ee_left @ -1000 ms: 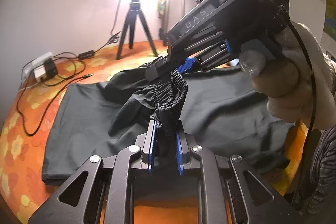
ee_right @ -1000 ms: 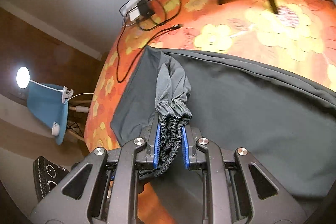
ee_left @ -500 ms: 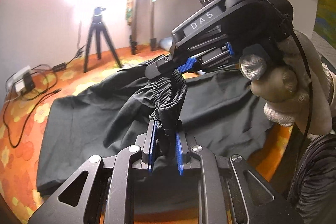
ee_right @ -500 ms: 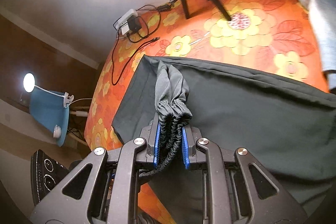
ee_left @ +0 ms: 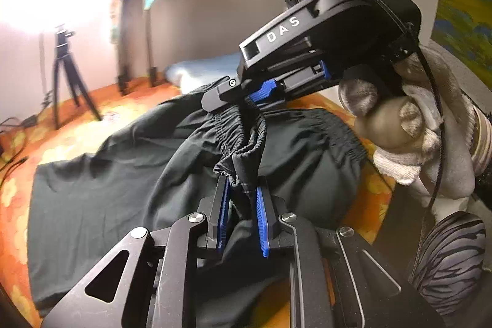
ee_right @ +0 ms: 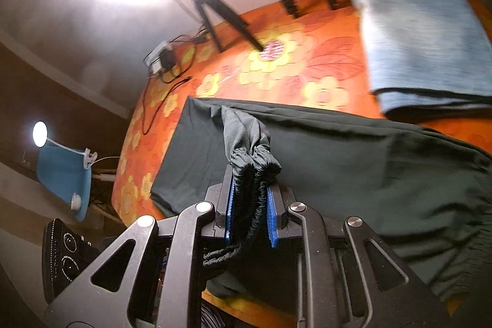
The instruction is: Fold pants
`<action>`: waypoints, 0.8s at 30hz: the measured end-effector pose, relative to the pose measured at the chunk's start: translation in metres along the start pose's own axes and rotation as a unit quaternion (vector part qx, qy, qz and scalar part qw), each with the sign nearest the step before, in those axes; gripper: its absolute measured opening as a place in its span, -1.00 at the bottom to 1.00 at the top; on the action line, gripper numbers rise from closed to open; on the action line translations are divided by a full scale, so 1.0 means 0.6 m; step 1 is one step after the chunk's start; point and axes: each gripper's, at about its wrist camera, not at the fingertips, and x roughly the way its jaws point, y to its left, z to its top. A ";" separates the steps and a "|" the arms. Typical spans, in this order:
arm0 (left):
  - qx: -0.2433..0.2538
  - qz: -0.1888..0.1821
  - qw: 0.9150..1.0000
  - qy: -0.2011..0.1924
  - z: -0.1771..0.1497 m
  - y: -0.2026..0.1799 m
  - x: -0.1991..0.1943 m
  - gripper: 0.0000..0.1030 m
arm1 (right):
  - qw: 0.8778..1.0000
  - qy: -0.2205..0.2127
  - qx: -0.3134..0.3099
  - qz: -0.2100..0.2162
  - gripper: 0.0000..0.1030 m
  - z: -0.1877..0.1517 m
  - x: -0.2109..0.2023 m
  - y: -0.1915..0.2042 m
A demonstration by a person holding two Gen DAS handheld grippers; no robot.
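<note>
Dark grey pants (ee_left: 101,192) lie spread on an orange flowered surface (ee_left: 18,195); they also show in the right wrist view (ee_right: 353,162). My left gripper (ee_left: 241,189) has its blue pads apart around a bunched piece of the elastic waistband (ee_left: 243,137), with a gap showing on both sides. My right gripper (ee_right: 252,189) is shut on a gathered part of the waistband (ee_right: 255,162). The right gripper also shows in the left wrist view (ee_left: 246,96), just above and beyond my left one, held by a gloved hand (ee_left: 396,125).
A folded light blue cloth (ee_right: 421,36) lies at the far right on the surface. A tripod (ee_right: 215,11) stands at the back, with a power strip and cables (ee_right: 163,60) near the left edge. A bright lamp glares from behind.
Both grippers have swung to the right with the waistband, bringing the blue cloth into view. My left gripper's pads have spread apart around the fabric.
</note>
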 end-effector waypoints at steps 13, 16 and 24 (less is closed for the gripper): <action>0.042 -0.055 0.997 0.018 0.016 -0.118 0.084 -0.89 | 0.998 -0.017 0.042 -0.046 -0.65 -0.023 -0.097 -0.149; 0.045 -0.051 0.998 0.018 0.020 -0.116 0.081 -0.89 | 0.997 -0.014 0.058 -0.049 -0.66 -0.034 -0.106 -0.188; 0.030 0.035 0.999 0.015 0.002 -0.023 0.013 -0.88 | 0.995 -0.012 0.092 -0.044 -0.66 -0.047 -0.133 -0.265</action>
